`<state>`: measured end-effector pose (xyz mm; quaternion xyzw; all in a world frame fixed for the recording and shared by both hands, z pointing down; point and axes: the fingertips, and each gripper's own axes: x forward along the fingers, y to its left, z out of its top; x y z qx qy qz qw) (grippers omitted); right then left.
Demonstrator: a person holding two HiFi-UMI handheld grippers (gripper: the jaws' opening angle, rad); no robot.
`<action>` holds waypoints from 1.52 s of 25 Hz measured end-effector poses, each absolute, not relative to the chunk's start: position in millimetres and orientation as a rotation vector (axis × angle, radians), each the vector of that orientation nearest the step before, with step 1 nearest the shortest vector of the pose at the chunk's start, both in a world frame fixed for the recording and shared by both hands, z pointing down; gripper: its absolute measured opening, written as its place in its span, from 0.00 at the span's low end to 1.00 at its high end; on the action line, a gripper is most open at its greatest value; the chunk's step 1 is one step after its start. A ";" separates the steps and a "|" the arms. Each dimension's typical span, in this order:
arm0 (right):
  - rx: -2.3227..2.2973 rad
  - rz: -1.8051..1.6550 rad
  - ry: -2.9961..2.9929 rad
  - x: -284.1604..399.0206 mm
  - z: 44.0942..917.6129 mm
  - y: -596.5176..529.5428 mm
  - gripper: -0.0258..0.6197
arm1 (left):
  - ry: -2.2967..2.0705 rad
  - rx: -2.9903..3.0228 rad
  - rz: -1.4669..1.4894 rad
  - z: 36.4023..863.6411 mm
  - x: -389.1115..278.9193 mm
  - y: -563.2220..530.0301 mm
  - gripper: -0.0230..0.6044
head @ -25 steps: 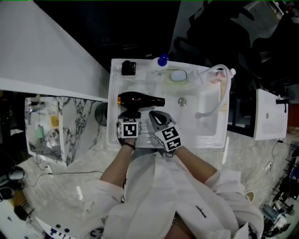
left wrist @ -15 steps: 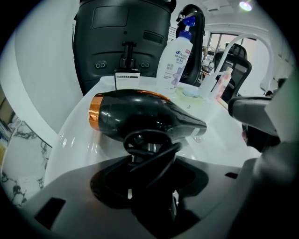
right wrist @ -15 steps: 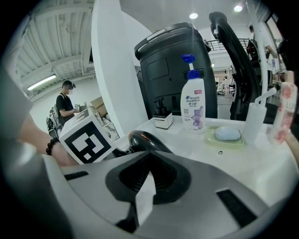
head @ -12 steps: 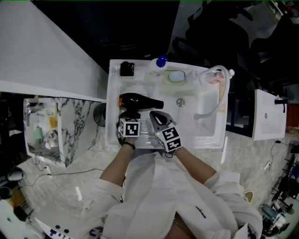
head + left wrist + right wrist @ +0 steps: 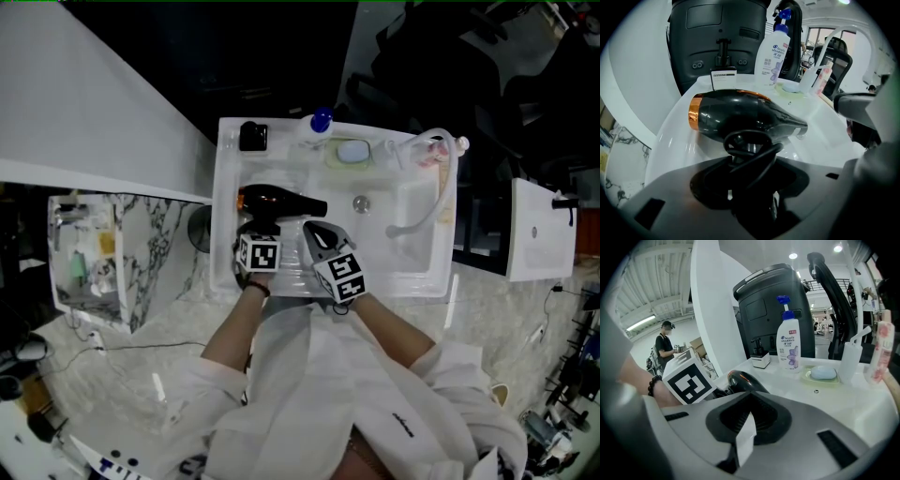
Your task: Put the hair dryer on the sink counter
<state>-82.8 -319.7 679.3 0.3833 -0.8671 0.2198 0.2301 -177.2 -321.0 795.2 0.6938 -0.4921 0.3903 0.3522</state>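
The left claw (image 5: 749,161) is clamped on the handle of the hair dryer (image 5: 740,115). The black cord (image 5: 757,149) is looped round that handle, right at the jaws. The right claw (image 5: 745,427) is closed on nothing and hovers just beside the left one, near the front edge.

The dryer is over the left part of the white counter (image 5: 230,169). Its copper-coloured rear end faces left and its nozzle points toward the basin (image 5: 417,202). I cannot tell whether its body already rests on the surface or hangs just above it.

**Risks**
- The cord loop may catch on the jaws as they open, which would drag or tip the dryer.
- The rounded body could roll once let go. With the nozzle toward the basin, it might slide in.
- Things at the back rim look well apart from the dryer, so a knock there seems unlikely.

**Writing**
- The white pump bottle (image 5: 789,345) reads "head & shoulders".
- The small black box (image 5: 723,78) carries a white label too small to read.
- The soap (image 5: 823,373) in its green dish shows no print.
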 end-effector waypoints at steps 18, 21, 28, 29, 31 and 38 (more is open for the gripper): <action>1.059 0.569 -2.397 -67.5 666.0 -316.3 0.07 | -1.283 1.795 1.012 790.7 -176.6 -318.6 0.44; 1.058 0.560 -2.404 -68.3 664.2 -315.0 0.07 | -1.293 1.807 1.005 786.7 -177.4 -319.0 0.44; 1.069 0.539 -2.418 -67.7 650.8 -312.8 0.07 | -1.317 1.838 0.986 766.5 -181.7 -315.0 0.47; 1.074 0.532 -2.425 -67.1 648.3 -312.8 0.07 | -1.325 1.840 0.988 762.2 -183.2 -314.1 0.47; 1.084 0.528 -2.434 -65.7 643.3 -312.6 0.07 | -1.328 1.840 0.977 756.9 -184.5 -310.4 0.47; 1.131 0.525 -2.456 -59.6 621.5 -315.8 0.07 | -1.407 1.895 0.830 706.2 -186.7 -317.7 0.47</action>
